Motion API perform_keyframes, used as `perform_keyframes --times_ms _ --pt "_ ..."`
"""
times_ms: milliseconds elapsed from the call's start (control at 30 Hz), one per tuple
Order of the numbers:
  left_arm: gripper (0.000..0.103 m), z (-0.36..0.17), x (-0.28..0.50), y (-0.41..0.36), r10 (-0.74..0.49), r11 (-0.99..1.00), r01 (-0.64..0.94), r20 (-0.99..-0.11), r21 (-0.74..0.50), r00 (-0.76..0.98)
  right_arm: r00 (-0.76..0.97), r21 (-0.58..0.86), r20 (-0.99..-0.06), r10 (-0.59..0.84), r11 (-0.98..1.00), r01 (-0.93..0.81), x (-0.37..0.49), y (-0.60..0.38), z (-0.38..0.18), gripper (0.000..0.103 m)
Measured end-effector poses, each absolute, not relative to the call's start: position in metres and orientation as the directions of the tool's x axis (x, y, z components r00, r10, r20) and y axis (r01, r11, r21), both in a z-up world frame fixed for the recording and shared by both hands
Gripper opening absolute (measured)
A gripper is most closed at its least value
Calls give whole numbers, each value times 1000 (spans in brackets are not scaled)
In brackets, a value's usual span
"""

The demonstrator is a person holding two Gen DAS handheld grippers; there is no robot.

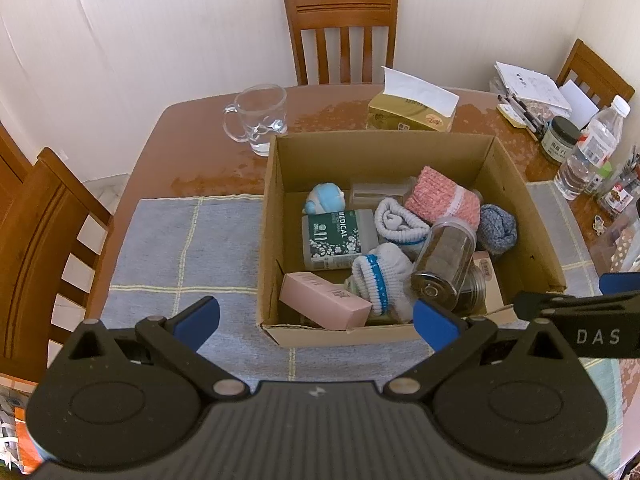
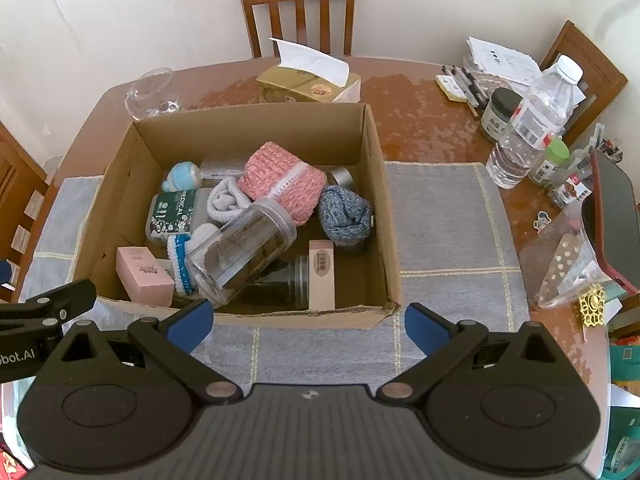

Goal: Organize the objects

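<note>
Cardboard walls hold nearly everything the task concerns: the box (image 2: pixel 248 216) stands on a grey checked cloth (image 2: pixel 448 232), and inside lie rolled socks in pink (image 2: pixel 284 184), blue-grey (image 2: pixel 346 214) and white with a blue band (image 2: pixel 182 256), a clear jar (image 2: pixel 240 248) tipped on its side across them, a green "MEDICAL" bottle (image 2: pixel 174 214), two pink cartons (image 2: pixel 144 274), and a small blue toy (image 2: pixel 182 176) at the back.

Both grippers hang short of the near wall, the left gripper (image 1: pixel 316 318) and the right gripper (image 2: pixel 308 326) alike spread wide with nothing between the fingers. This jumble would fit a box waiting to be sorted out onto the cloth, or one just filled from it; the pictures do not settle which.

Should anything be lifted, the jar sits uppermost and would roll if nudged, so a grip across its body suits better than one at the lid. Socks will squash and need a deep bite.

Beyond the cloth the wooden worktop (image 2: pixel 420 120) is glossy and patchy, carrying a glass mug (image 1: pixel 256 118), a tissue box (image 2: pixel 308 84), a water bottle (image 2: pixel 528 124) and papers (image 2: pixel 500 58). Wooden chairs (image 1: pixel 340 32) and pale walls close the room.
</note>
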State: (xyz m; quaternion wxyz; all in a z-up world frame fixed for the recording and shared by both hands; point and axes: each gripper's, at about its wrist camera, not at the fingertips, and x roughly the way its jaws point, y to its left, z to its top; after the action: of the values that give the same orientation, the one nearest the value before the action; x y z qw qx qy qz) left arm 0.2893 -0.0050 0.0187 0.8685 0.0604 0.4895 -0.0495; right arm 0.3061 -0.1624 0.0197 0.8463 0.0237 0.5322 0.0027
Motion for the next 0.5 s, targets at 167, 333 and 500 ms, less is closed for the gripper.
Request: perform_keyframes --times_ms 167,333,500 --pt "102 18 289 -7 -11 987 145 -856 75 516 434 41 -901 30 999 18 306 -163 20 103" --pt "102 18 288 -8 -5 986 144 -857 81 515 434 41 -901 27 999 23 306 -164 21 103" --pt "102 18 288 -9 -3 986 144 -857 83 516 435 46 -900 31 999 24 305 -166 22 103"
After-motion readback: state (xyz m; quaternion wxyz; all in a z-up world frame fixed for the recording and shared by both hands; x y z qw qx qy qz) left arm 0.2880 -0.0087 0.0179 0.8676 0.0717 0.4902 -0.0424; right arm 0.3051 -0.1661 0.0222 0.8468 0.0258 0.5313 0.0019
